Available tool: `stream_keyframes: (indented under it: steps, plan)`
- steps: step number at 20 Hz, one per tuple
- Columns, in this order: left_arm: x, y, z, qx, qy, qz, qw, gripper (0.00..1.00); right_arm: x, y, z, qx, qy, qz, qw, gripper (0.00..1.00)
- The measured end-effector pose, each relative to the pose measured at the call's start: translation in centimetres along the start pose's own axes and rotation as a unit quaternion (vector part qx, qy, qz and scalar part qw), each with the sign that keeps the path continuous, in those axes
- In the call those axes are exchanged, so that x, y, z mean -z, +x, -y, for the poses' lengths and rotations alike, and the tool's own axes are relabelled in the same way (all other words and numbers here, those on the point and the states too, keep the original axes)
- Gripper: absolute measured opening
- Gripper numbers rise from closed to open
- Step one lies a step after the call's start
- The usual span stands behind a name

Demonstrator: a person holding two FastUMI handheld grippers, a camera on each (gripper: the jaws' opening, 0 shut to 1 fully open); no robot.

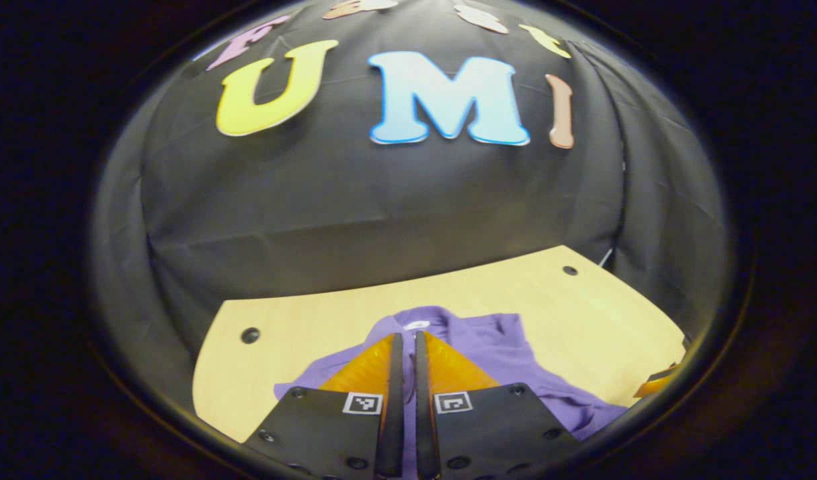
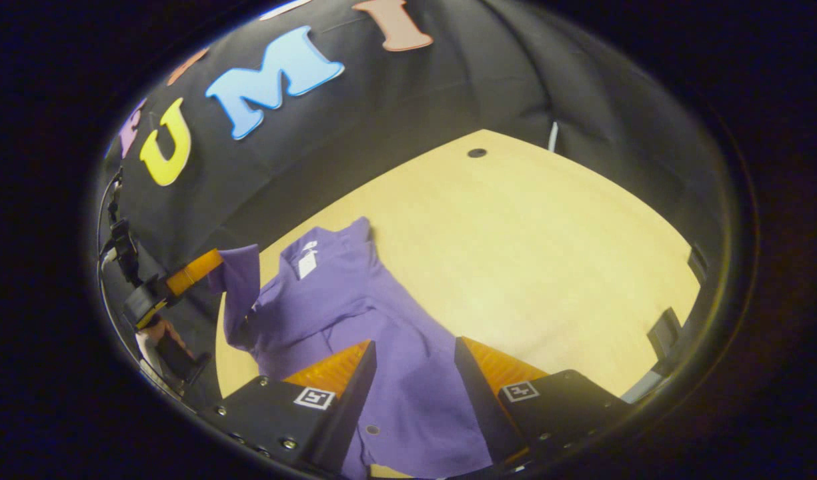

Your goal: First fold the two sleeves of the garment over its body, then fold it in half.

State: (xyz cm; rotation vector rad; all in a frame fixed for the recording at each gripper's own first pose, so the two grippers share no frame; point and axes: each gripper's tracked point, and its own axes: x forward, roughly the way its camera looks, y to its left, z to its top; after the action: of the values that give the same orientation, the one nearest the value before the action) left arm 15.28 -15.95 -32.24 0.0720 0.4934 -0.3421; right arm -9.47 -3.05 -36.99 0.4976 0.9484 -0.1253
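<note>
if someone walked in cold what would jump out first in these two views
The purple garment on the pale wooden table draws the eye first, collar toward the black cloth wall. Next, in the right gripper view, the left gripper at the far left lifts one sleeve off the table, its jaws closed on the cloth. The right gripper hovers over the shirt body with jaws spread wide.

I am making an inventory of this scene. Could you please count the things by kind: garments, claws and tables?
Purple garment: 1
Claws: 2, the left claw nearly closed on a lifted sleeve, and the right claw open over the garment
Wooden table: 1
Total: 4
</note>
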Motion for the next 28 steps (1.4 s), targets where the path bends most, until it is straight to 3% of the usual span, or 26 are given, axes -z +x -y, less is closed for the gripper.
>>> stream_keyframes:
  steps: [6,15,17,20,23,24,28]
  plan:
    - [1.5,4.0,10.2,0.058,0.017,-0.024,0.998,0.14,0.6,-4.8,7.5,0.041,0.054,0.009,0.998,0.76]
    - [5.2,6.1,13.3,0.069,0.0,-0.078,0.995,0.14,0.9,-4.5,8.1,0.024,0.054,0.001,0.998,0.76]
    - [5.6,6.1,13.9,0.087,-0.009,-0.085,0.992,0.14,0.8,-4.1,7.7,0.017,0.047,0.0,0.999,0.76]
    - [5.6,5.7,14.1,0.094,-0.011,-0.086,0.992,0.28,0.6,-3.7,7.2,0.008,0.034,-0.003,0.999,0.76]
    - [5.5,5.5,14.3,0.095,0.003,-0.084,0.992,0.78,0.3,-3.5,6.9,0.003,0.03,-0.004,1.0,0.76]
    - [5.5,5.2,14.6,0.1,0.003,-0.084,0.991,0.87,0.3,-3.5,6.9,0.001,0.03,-0.003,1.0,0.76]
    - [5.8,3.7,14.1,0.101,0.008,-0.084,0.991,0.93,0.5,-3.5,6.7,-0.004,0.026,-0.005,1.0,0.75]
